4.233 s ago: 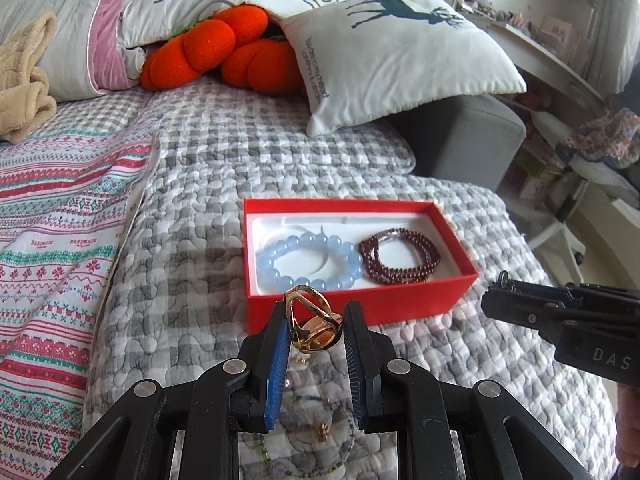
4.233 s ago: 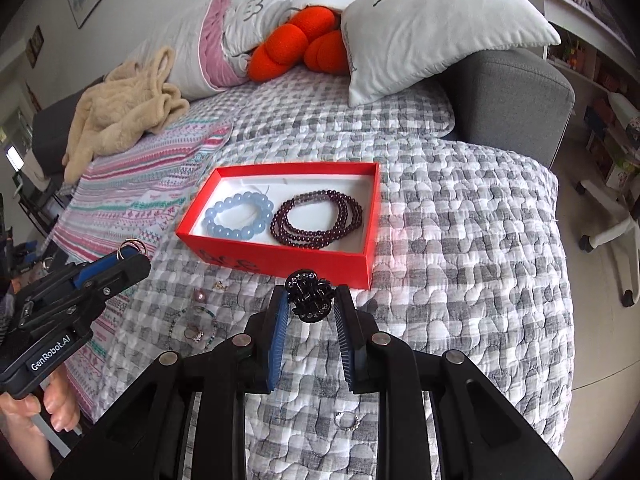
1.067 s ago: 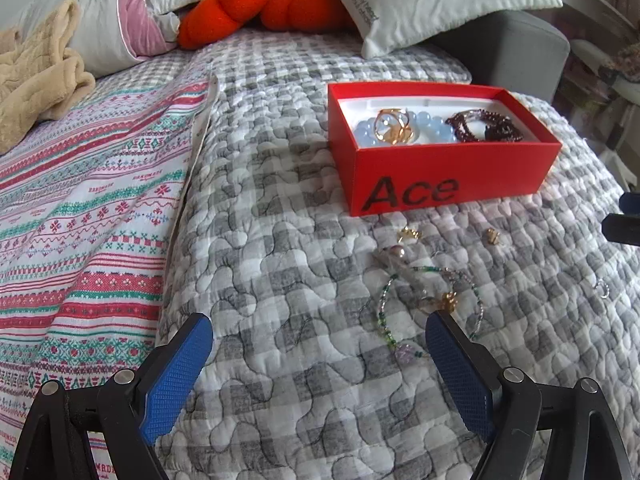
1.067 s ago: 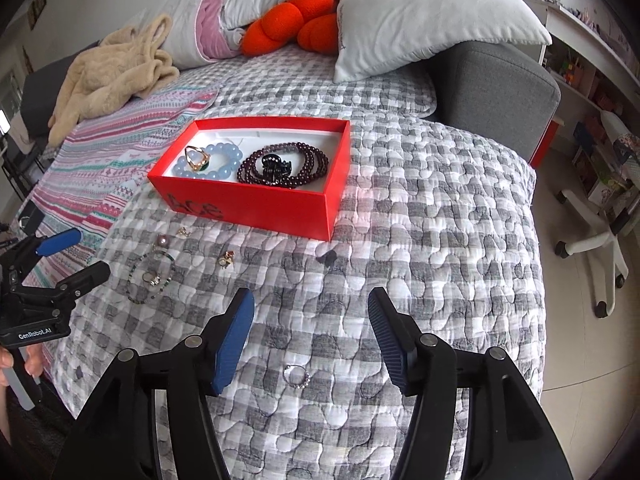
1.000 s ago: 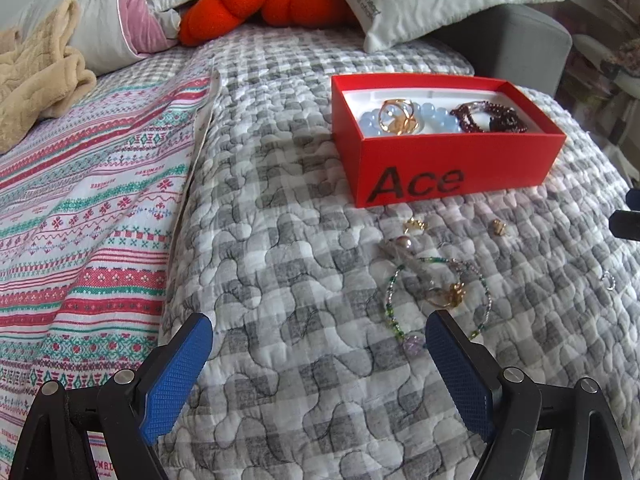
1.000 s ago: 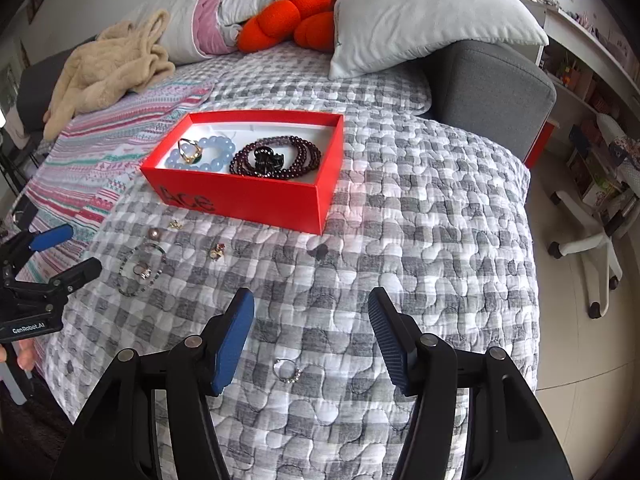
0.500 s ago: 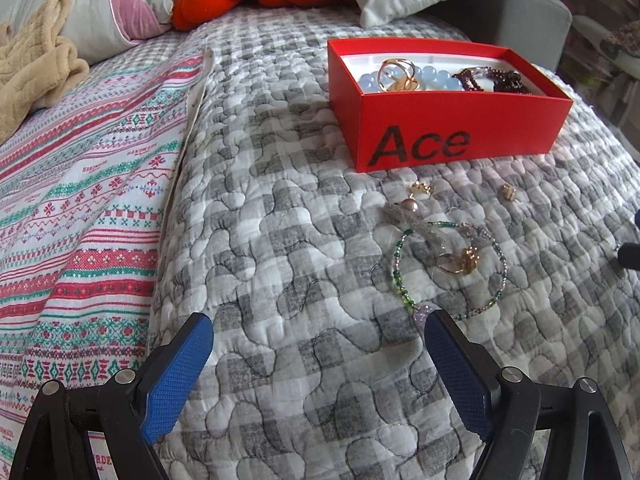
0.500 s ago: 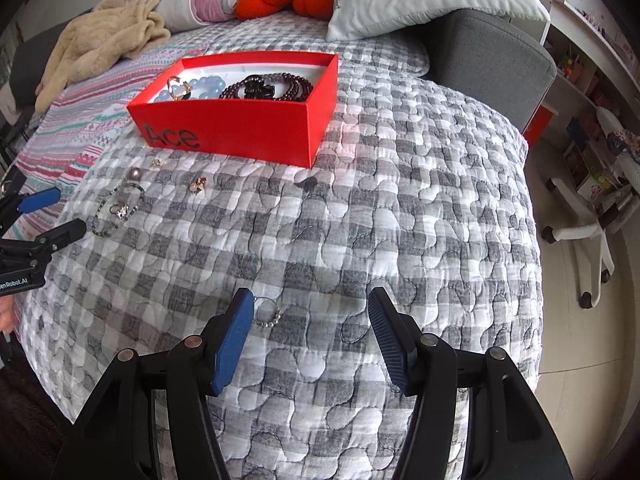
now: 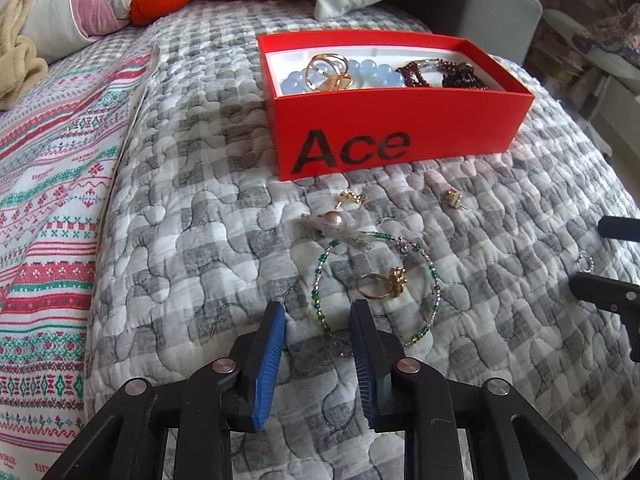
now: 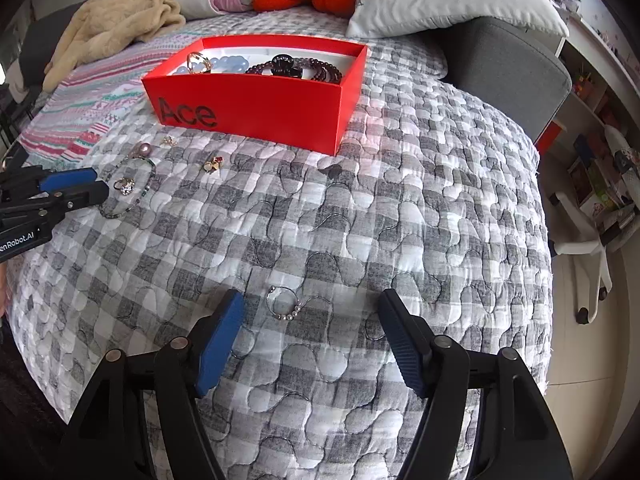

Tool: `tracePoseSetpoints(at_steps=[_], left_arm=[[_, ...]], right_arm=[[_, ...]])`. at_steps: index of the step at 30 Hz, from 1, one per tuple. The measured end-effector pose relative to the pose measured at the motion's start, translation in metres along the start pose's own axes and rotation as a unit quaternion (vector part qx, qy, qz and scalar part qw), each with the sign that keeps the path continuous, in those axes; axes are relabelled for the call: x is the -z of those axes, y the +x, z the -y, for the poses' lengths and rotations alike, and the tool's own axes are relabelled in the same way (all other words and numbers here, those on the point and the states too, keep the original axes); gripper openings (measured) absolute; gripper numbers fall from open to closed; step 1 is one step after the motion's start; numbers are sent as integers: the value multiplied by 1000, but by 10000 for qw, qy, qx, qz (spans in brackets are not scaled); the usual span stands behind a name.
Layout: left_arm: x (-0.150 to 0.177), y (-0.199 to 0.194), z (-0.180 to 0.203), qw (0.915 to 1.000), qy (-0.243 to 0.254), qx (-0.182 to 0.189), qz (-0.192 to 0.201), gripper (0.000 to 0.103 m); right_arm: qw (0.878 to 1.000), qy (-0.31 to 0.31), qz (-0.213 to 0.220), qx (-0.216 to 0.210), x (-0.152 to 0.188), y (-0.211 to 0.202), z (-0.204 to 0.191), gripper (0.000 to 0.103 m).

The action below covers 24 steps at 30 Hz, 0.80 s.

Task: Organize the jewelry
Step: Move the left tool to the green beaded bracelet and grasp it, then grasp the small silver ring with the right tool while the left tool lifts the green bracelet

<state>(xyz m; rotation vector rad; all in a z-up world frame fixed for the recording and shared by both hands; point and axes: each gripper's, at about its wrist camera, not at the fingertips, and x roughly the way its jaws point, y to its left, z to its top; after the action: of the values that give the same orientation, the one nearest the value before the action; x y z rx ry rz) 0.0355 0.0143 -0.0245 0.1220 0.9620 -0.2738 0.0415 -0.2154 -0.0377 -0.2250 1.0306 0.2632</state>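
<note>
Two grippers, two states: your left gripper (image 9: 316, 322) has just been narrowing around the near arc of the green beaded bracelet (image 9: 374, 286) without pinching it yet, and your right gripper (image 10: 310, 312) has just been spreading, released, over the small silver ring (image 10: 284, 306). Four pieces already lie in the red box (image 9: 400, 140); several earrings, a gold ring (image 9: 380, 282) and a pearl remain on the quilt (image 10: 400, 220). Only your right view shows the dark clip inside the box.

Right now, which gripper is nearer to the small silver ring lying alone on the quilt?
Right. The right gripper hangs over the silver ring, which lies between its open fingers. The left gripper is off to the side, by the green beaded bracelet.
</note>
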Motion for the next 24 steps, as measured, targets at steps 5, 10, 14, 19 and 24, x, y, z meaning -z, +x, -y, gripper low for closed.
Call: tracePoseSetpoints(at_steps=[5, 10, 14, 19, 24], left_arm=[[-2, 0, 7, 10000, 45, -61, -24, 1], [-3, -4, 3, 9998, -170, 98, -6, 0], [-3, -9, 6, 9997, -148, 168, 44, 0], [-5, -16, 12, 9995, -103, 273, 130, 0], [-9, -23, 15, 9993, -72, 280, 225, 0]], right_arm=[[9999, 106, 54, -86, 2, 2, 6, 81], [9999, -21, 93, -112, 7, -1, 2, 81], [9997, -105, 95, -202, 10, -3, 0, 81], [9992, -245, 119, -289, 14, -6, -6, 77], [9983, -358, 140, -430, 15, -10, -12, 60]])
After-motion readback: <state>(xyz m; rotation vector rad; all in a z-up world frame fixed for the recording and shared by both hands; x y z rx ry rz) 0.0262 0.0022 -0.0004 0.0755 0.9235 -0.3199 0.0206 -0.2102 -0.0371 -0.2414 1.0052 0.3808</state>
